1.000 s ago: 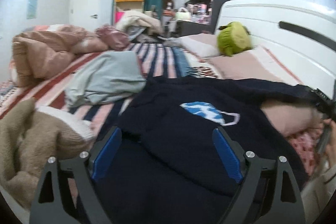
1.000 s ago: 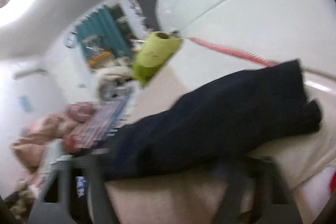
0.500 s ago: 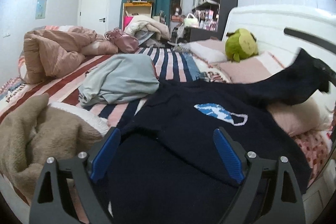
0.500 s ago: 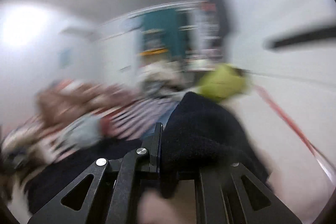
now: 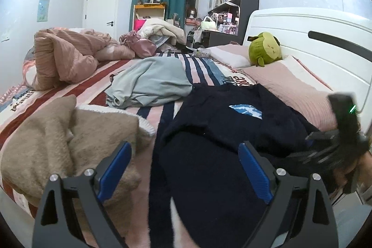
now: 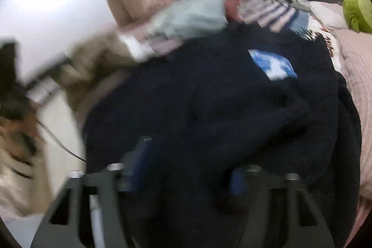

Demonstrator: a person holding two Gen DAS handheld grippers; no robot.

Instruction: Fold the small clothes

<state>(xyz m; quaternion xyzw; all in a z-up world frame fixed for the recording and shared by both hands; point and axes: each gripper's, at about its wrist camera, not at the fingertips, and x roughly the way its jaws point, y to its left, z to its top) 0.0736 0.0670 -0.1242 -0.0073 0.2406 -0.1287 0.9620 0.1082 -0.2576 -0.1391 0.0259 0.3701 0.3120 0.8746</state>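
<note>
Navy sweater on striped bed | left hand-held gripper apart | right hand-held gripper just opened, empty

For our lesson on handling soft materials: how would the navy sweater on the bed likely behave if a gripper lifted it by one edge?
The navy sweater would probably droop, not hold shape: it already lies in soft folds. Its thick, fuzzy knit suggests some weight and little slipperiness. It likely drags across the striped bedspread when pushed, bunching up.

Both grippers are black frames with blue-padded fingers (silver screws at the joints).
</note>
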